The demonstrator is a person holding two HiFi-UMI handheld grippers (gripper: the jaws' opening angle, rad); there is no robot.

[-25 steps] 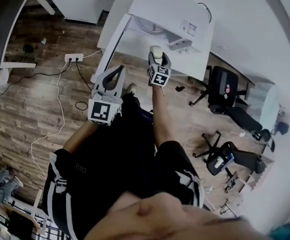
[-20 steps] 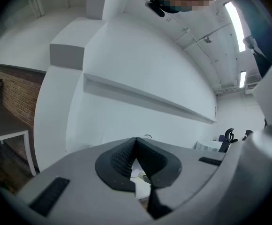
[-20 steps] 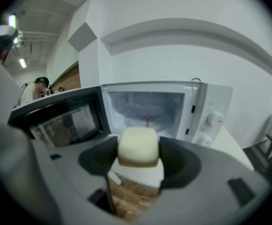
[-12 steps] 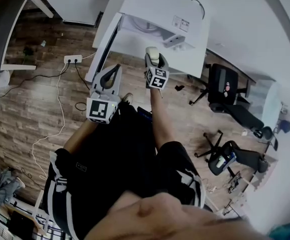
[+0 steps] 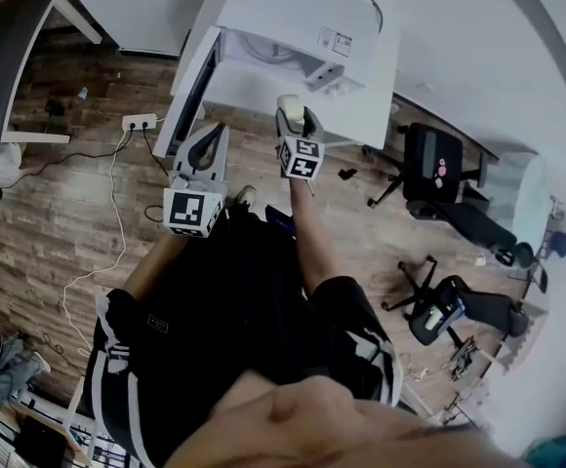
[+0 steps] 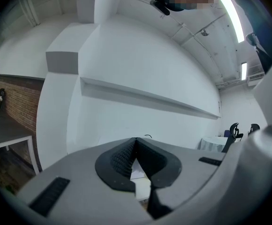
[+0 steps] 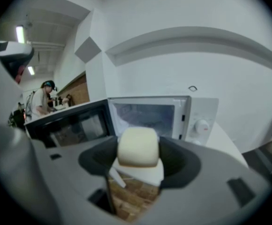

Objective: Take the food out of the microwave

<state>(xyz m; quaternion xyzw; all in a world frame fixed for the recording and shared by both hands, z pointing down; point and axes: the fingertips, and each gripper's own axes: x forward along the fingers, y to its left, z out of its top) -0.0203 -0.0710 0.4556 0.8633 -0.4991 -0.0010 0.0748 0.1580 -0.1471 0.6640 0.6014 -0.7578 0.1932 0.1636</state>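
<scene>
The white microwave stands on a white table with its door swung open to the left. My right gripper is in front of the open cavity, shut on a cream-coloured piece of food. The right gripper view shows that food clamped between the dark pads, with the microwave and its open door behind. My left gripper hangs beside the door, shut and holding nothing; its pads meet at the tips.
The table's front edge lies just beyond the grippers. Office chairs stand on the wooden floor at the right. A power strip with cables lies at the left. A person stands far behind the door.
The head view has shifted, so the microwave sits higher and further left. The right gripper with the food has drawn slightly back from the cavity. The left gripper stays beside the door.
</scene>
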